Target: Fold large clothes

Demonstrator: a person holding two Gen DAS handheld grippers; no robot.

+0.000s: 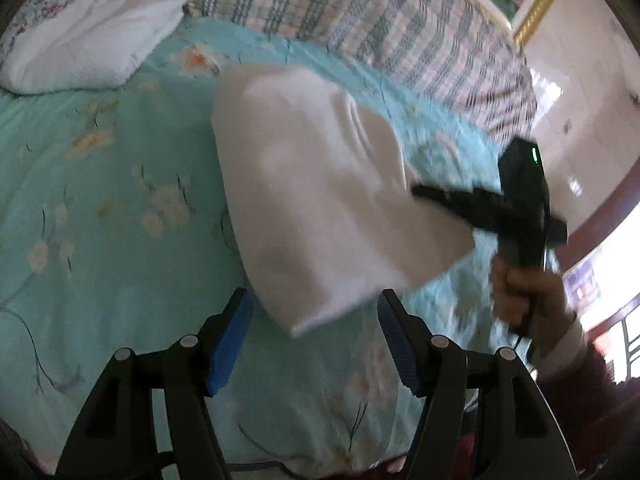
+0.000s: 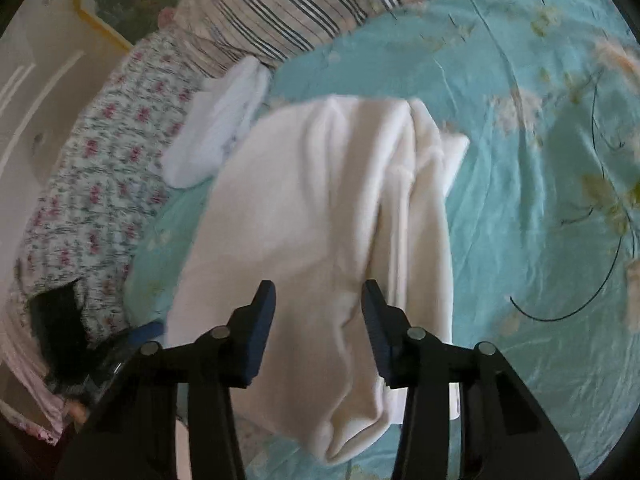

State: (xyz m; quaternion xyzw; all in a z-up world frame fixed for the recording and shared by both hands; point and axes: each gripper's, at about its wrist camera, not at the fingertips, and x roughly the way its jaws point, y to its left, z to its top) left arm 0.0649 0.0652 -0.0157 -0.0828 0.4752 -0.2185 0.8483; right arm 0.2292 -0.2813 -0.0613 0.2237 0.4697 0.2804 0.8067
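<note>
A bed (image 1: 100, 200) fills both views, covered by a turquoise sheet printed with pale flowers and thin dark stems. Along its far edge runs a plaid quilt (image 1: 360, 20) in cream, blue and pink lines, and beside that lies a floral coverlet (image 2: 100, 184) with small red blossoms. A pale wall (image 1: 580, 80) with a gilded frame edge stands past the bed.

The white garment (image 2: 320, 220), the large piece being folded, lies on the sheet near the middle of the bed, doubled into a long, thick band with soft creases down its length; one narrower layer lies over its right side in the right wrist view. Well apart from it, near the quilt and the coverlet, rests a second folded white cloth (image 1: 88, 40).

The left tongs (image 1: 316, 344) stand wide apart with their blue pads bare, just short of the garment's near corner, gripping nothing. The right tongs (image 2: 318, 328) are parted about halfway; the garment lies below and between the fingers, but the pads do not press on it. In the left wrist view the right tongs' dark fingers reach the garment's right edge, blurred, with a hand (image 1: 528, 292) around the handle and a dark red sleeve (image 1: 580, 392) behind it.
</note>
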